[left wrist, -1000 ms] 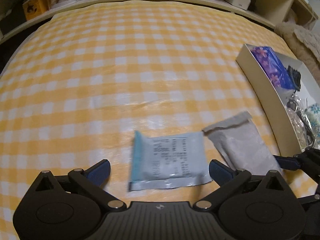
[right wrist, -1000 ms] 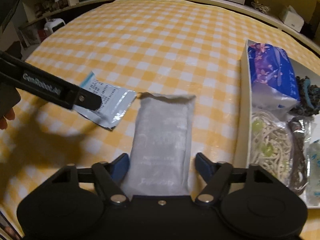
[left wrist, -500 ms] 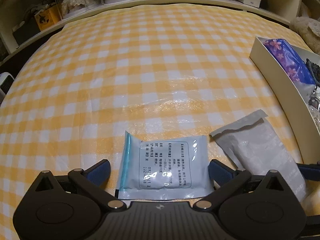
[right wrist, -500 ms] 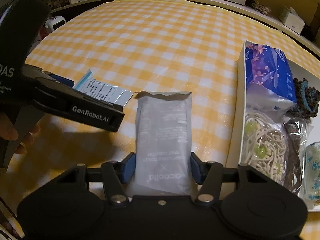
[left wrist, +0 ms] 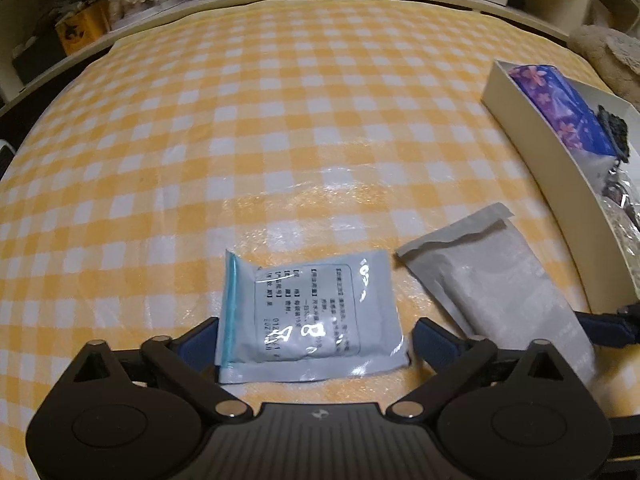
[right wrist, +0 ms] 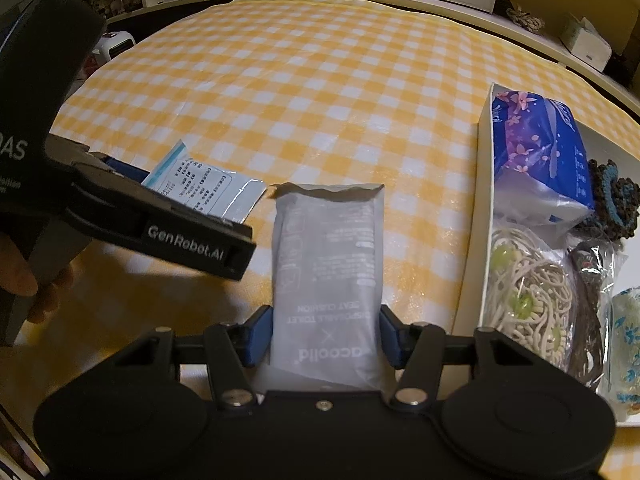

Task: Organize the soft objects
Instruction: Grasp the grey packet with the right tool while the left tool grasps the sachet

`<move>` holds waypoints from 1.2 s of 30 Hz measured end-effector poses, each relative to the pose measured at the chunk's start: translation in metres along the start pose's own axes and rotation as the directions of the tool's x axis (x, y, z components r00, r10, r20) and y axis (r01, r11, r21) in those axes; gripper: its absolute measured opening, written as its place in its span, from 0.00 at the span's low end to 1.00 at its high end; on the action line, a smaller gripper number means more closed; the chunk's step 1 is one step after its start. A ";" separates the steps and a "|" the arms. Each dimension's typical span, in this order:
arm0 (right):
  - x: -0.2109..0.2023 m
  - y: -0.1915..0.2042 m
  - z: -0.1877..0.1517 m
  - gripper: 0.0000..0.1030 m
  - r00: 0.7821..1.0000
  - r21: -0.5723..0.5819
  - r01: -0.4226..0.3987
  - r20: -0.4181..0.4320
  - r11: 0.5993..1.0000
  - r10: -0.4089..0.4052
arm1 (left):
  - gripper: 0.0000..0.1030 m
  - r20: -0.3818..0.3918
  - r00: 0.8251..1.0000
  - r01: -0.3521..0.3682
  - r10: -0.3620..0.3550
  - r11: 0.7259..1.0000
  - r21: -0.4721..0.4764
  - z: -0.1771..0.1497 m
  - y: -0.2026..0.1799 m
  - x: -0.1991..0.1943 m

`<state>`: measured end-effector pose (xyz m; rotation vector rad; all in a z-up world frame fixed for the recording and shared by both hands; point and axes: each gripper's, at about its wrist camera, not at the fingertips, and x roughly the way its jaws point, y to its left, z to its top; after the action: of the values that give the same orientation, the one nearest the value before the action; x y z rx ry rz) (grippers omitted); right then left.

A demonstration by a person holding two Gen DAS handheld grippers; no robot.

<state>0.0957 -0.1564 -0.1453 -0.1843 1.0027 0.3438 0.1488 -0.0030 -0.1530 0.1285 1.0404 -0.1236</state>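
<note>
Already sorted: the white box (right wrist: 482,216) to the right of both grippers holds several soft things — a blue floral tissue pack (right wrist: 536,148), a dark crocheted piece (right wrist: 612,200), a cream lace doily (right wrist: 524,292) in clear wrap and a blue-flowered bundle (right wrist: 628,340) at its near end.

Left to do: by my reading two packets are not yet in the box; both lie on the yellow checked tablecloth (left wrist: 280,120), so the job looks well along but not finished.

Right gripper (right wrist: 324,334): its blue pads press the two long edges of the grey toilet-seat-cushion packet (right wrist: 326,248), gripping its near end — the packet runs straight ahead from the jaws, its far end lying on the cloth.

Left gripper (left wrist: 314,340): its jaws are closing around the small blue-edged sachet (left wrist: 308,312); the left pad is at the sachet's blue strip, while a gap shows between the right pad and the sachet's edge, so it is not gripped yet.

Sachet, look: flat, glossy foil-like film with a printed label, a blue seal strip along one side; thin and slippery-looking, likely to buckle when squeezed.

Grey packet, look: matte, translucent, softly padded, with a wrinkled, slightly lifted far end; pale printed lettering at its near end.

Spacing: the two packets lie just beside each other, corners almost meeting, the grey one nearer the box.
</note>
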 end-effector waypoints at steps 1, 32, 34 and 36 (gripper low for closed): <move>0.000 0.000 0.000 0.54 1.000 -0.001 0.000 0.001 1.000 0.000 | 0.89 0.002 1.000 0.004 -0.004 1.000 0.007 0.000 -0.001 0.000; -0.035 -0.024 0.007 0.48 0.994 0.148 -0.021 0.106 0.989 0.005 | 1.00 0.098 0.995 -0.026 0.030 0.999 -0.035 0.002 -0.014 0.007; -0.037 -0.026 0.008 0.48 0.994 0.150 -0.016 0.113 0.988 -0.001 | 0.99 0.095 0.995 -0.027 0.031 0.999 -0.045 0.003 -0.013 0.010; -0.036 -0.026 0.008 0.48 0.993 0.140 -0.019 0.115 0.990 0.003 | 0.95 0.096 0.995 -0.020 0.023 0.999 -0.037 0.003 -0.012 0.013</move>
<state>0.0941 -0.1856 -0.1100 -0.0310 0.9112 0.2888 0.1558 -0.0163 -0.1635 0.0997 0.9443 -0.0907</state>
